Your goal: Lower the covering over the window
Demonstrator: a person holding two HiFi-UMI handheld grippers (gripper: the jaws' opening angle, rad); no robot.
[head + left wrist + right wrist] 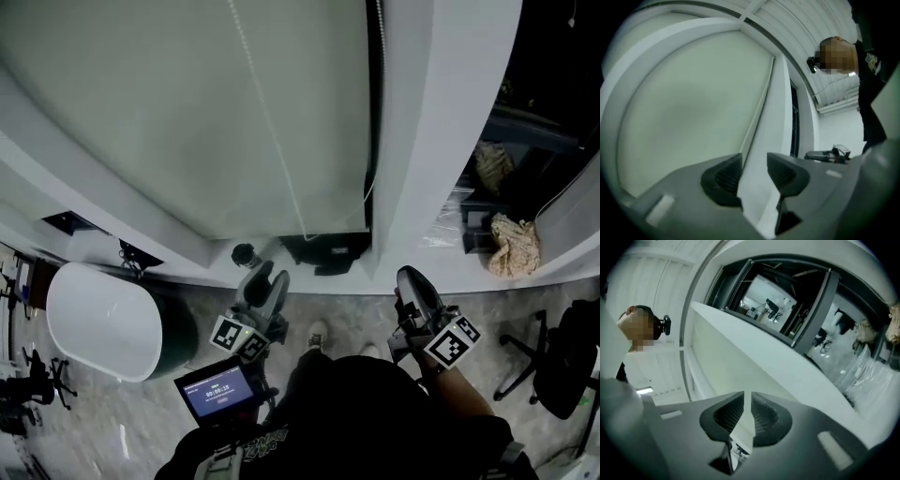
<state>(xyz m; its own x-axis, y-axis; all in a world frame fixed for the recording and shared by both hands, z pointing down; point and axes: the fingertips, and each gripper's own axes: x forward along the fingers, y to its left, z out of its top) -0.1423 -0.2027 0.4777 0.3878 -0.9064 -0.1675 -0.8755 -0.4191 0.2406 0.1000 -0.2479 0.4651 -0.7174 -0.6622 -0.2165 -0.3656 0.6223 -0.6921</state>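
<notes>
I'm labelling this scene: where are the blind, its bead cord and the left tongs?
blind (169,112), head view, middle of its fabric.
bead cord (268,122), head view, midway along it.
left tongs (269,277), head view, between the tips.

A pale grey-green fabric roller blind (187,112) hangs flat and smooth over nearly the whole white-framed window (403,141). Its lower hem sits just above the sill, and a dark patch shows below the hem at the right-hand corner. A narrow dark strip of the window stays uncovered along the blind's right edge. A thin white bead chain (272,131) slants across the front of the fabric from the top down towards the hem. A second strand hangs close by the right edge. In the left gripper view the blind (693,108) looks plain and unwrinkled, with the chain (757,122) running straight along its right side.
</notes>
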